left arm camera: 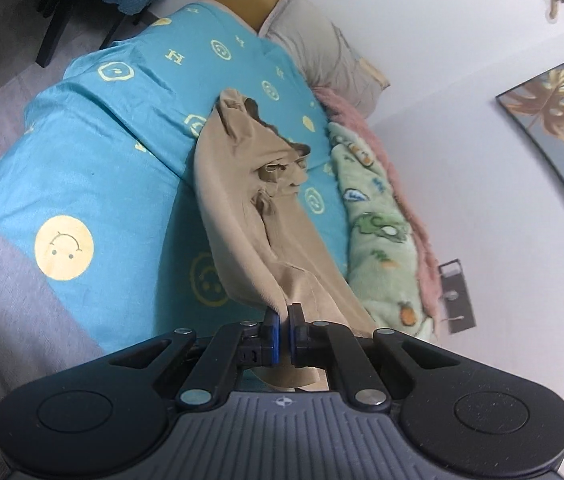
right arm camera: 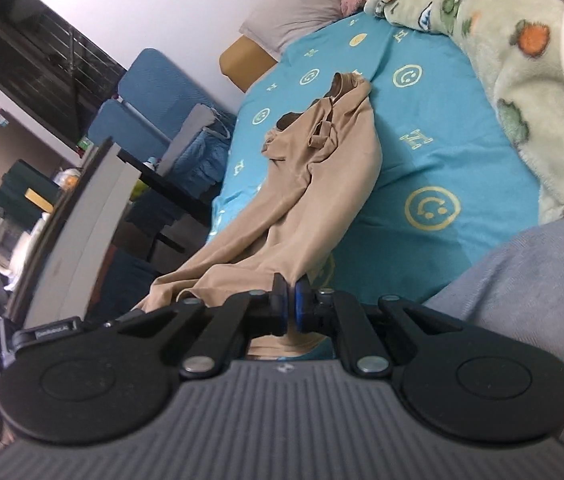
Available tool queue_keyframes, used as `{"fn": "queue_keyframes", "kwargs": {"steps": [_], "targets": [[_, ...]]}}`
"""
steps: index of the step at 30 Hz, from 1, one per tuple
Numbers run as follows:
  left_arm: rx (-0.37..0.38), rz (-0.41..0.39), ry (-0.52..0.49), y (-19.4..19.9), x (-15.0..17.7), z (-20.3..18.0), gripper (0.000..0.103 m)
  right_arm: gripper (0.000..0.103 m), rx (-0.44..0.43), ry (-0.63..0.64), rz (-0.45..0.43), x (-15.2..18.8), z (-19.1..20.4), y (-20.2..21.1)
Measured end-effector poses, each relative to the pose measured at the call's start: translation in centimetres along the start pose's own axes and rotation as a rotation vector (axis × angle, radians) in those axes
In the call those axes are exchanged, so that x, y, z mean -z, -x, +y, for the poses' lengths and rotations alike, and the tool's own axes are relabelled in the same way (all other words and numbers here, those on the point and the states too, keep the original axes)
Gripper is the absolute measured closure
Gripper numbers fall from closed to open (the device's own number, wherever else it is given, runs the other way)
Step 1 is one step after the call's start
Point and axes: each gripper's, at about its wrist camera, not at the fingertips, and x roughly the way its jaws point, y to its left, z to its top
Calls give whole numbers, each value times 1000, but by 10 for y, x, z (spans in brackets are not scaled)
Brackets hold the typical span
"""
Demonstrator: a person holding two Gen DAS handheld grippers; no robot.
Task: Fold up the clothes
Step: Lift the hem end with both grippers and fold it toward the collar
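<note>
Holding: left claw (left arm camera: 284, 312) and right claw (right arm camera: 290, 286) both pinch the soft tan shirt (left arm camera: 238, 200) tight.
Shirt: stretched over the blue smiley bed sheet (left arm camera: 94, 152).
Right view only: cluttered shelves (right arm camera: 10, 208).

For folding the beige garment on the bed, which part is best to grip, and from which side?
Its near hem, from the bed's foot side: the beige garment lies lengthwise with its collar far away. The left gripper and right gripper already pinch that edge, which seems a sound hold.
</note>
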Motion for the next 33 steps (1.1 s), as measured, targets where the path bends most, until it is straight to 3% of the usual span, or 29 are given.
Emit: {"fn": "queue_keyframes", "kwargs": {"steps": [7, 19, 26, 33], "targets": [[-76, -17, -52, -47, -59, -24, 98, 96, 37, -24, -22, -50, -2, -43], [-191, -130, -174, -175, -165, -39, 98, 96, 148, 20, -55, -154, -14, -175], [-285, -170, -305, -261, -187, -17, 98, 96, 227, 116, -55, -174, -41, -253], [-381, -133, -405, -328, -181, 31, 96, 96, 275, 259, -55, -165, -65, -322]]}}
